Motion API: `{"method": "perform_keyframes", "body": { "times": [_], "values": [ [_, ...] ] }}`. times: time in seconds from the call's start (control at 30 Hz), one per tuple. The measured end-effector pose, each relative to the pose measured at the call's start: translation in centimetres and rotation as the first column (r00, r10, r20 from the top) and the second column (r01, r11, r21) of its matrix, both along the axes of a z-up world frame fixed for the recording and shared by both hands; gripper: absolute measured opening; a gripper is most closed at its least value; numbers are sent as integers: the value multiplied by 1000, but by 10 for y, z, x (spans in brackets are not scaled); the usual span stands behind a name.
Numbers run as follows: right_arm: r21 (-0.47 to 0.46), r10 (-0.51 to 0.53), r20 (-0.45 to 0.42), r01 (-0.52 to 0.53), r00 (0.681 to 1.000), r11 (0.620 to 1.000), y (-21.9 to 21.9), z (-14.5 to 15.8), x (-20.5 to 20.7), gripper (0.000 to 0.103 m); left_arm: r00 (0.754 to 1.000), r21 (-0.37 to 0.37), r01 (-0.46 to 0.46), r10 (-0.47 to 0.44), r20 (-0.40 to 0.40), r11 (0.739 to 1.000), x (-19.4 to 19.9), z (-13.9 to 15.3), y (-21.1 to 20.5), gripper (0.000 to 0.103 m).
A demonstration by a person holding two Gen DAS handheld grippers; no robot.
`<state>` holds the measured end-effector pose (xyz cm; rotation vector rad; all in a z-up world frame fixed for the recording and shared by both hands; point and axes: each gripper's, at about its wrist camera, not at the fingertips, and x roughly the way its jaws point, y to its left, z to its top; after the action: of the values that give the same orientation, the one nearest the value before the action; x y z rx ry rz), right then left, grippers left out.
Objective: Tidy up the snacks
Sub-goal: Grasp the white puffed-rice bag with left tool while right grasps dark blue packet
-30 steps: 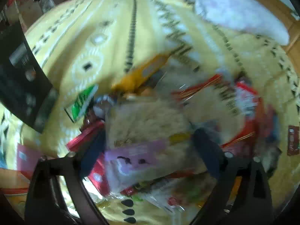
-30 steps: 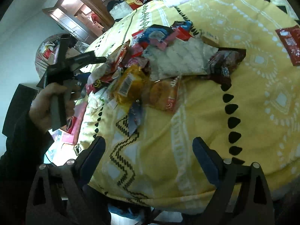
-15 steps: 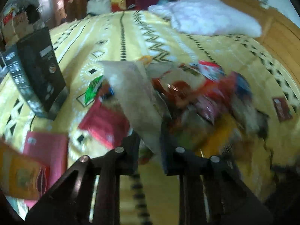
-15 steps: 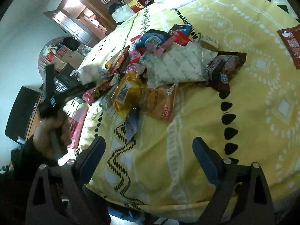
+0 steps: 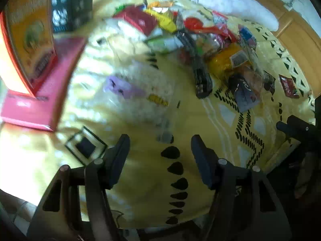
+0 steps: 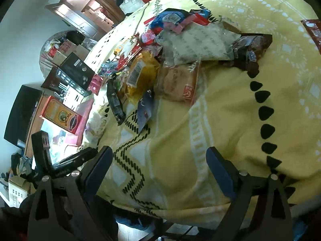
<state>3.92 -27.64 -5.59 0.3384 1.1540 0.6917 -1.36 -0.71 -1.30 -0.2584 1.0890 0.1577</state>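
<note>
A clear snack bag with a purple label (image 5: 128, 88) lies blurred on the yellow blanket (image 5: 200, 124), just ahead of my left gripper (image 5: 159, 152). The jaws of that gripper are opening, with only blanket between the fingers. The bag rests beside a pink box (image 5: 40, 92) and an orange box (image 5: 30, 30). A heap of mixed snack packets (image 5: 210, 46) lies further right, also seen in the right wrist view as the snack heap (image 6: 160, 60). My right gripper (image 6: 158, 160) hangs open above bare blanket (image 6: 220, 110), short of the heap.
A black box (image 5: 70, 6) stands behind the orange one. A white pillow (image 5: 230, 2) and the wooden bed frame (image 5: 297, 36) lie beyond the heap. A lone red packet (image 5: 289, 84) sits at the right. Cartons and a dark screen (image 6: 22, 112) stand off the bed's left side.
The left gripper shut on the purple-labelled bag in the heap, carried it left toward the boxes, then spread its jaws; the bag now lies on the blanket. The right gripper has hardly moved.
</note>
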Motion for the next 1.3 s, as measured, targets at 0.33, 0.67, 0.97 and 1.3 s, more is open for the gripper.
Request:
{"method": "perform_keyframes", "body": {
  "times": [0.33, 0.67, 0.97, 1.3],
  "values": [
    [-13, 34, -7, -34, 999, 999, 15, -3, -9, 95, 995, 245, 64, -81, 61, 968, 43, 3, 19, 102],
    [-35, 63, 7, -63, 998, 997, 31, -1, -10, 95, 996, 132, 83, -86, 19, 988, 60, -33, 31, 82],
    [-68, 67, 80, -62, 995, 996, 53, 2, 9, 95, 991, 98, 85, -95, 97, 992, 40, -4, 16, 80],
    [-146, 96, 114, -79, 989, 986, 99, -27, 48, 59, 990, 72, 72, -80, 119, 995, 17, 16, 14, 81]
  ]
}}
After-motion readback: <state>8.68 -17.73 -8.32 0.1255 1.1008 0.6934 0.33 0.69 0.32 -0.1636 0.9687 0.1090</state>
